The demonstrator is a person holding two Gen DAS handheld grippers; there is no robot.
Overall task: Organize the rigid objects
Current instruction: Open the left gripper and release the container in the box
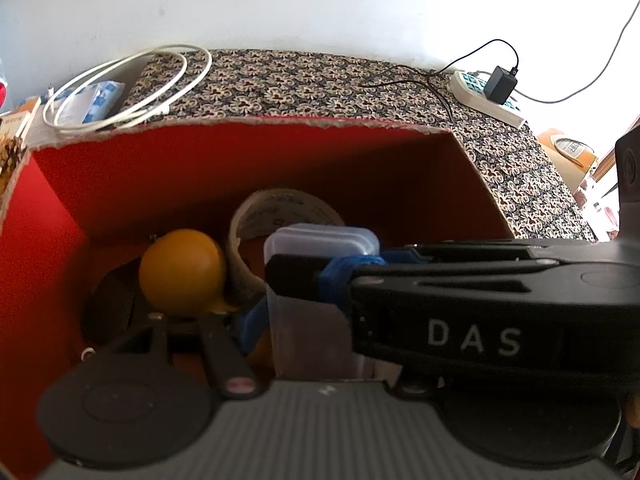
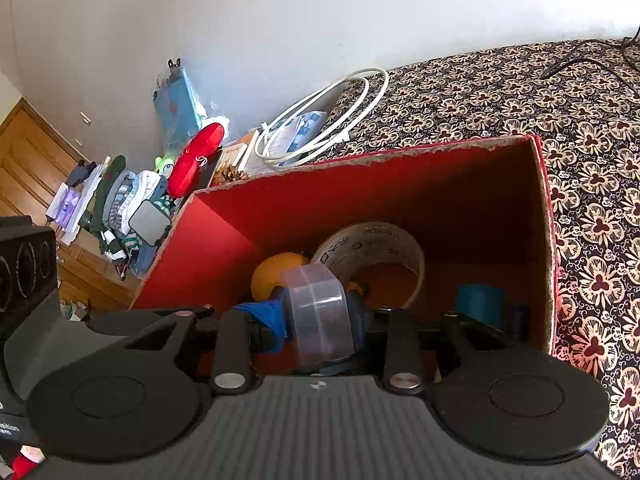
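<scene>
Container [image 2: 318, 312]: small clear plastic, clamped across its narrow sides in right gripper [image 2: 318, 320] jaws, hanging over the red box [image 2: 360, 200] interior. Light, stiff, slick; likely safest gripped mid-body. Left gripper [image 1: 256, 320] state: cannot tell.

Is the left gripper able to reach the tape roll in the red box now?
Probably not directly. The right gripper, shut on the clear plastic case, crosses in front of the tape roll, and the orange ball sits beside it.

Black plastic tongs [image 2: 318, 312] — blue-padded tips, silver pivot screws, ribbed grey housing, white "DAS" lettering.
</scene>
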